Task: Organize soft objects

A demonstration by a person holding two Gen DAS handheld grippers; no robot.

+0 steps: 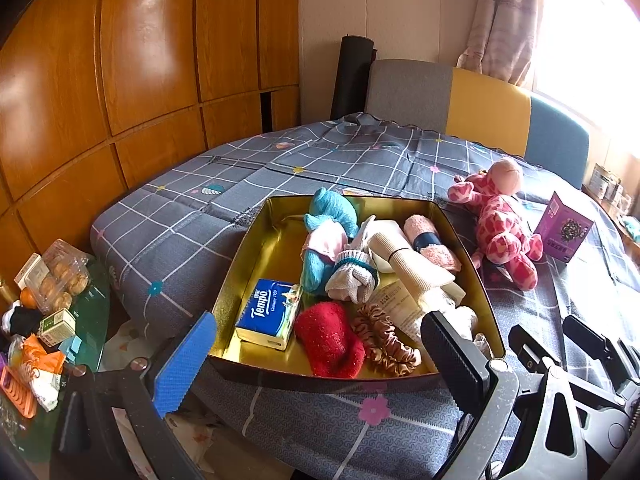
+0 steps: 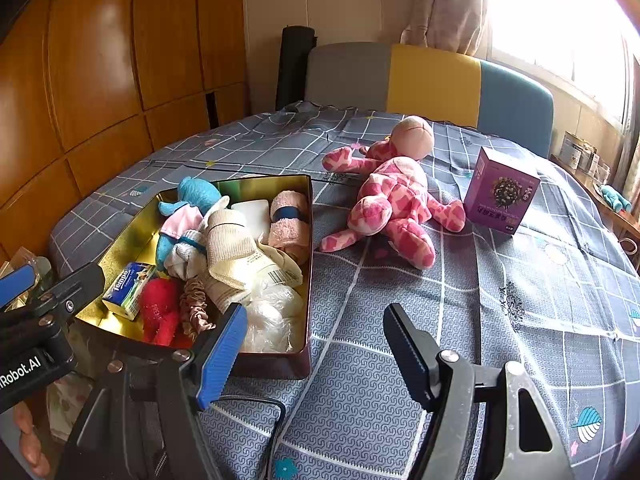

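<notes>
**A:** Where do things stand?

**Me:** Both my grippers hang empty over the grey checked quilt (image 2: pixel 400 340). The left gripper (image 1: pixel 320 356) has its fingers wide apart at the near rim of the gold-lined metal tin (image 1: pixel 256 248); the right gripper (image 2: pixel 314 354) is likewise spread, nothing between its pads, over bare quilt beside the tin. The pink spotted plush giraffe (image 2: pixel 396 196) lies outside, just past the tin's far right corner, near the purple cardboard box (image 2: pixel 500 192).

**A:** What worries you?

**Me:** Room, I'd say. The tin's right half is piled: a cream ribbed cloth roll (image 2: pixel 230 240), a pink towel roll with a dark band (image 2: pixel 290 220), crinkly clear plastic (image 2: pixel 272 312). If I drop the giraffe on that heap, it would likely ride above the rim and slide off. Pinching only a floppy leg could let the body swing and knock the purple box over. The free space is on the left, behind the blue Tempo tissue pack (image 1: pixel 270 312).

**A:** Anything you can't see?

**Me:** What lies under the pile, and the tin's outer near wall. The window glare washes out the far right, and the clutter on the side table (image 1: pixel 92 312) is too jumbled to name.
</notes>
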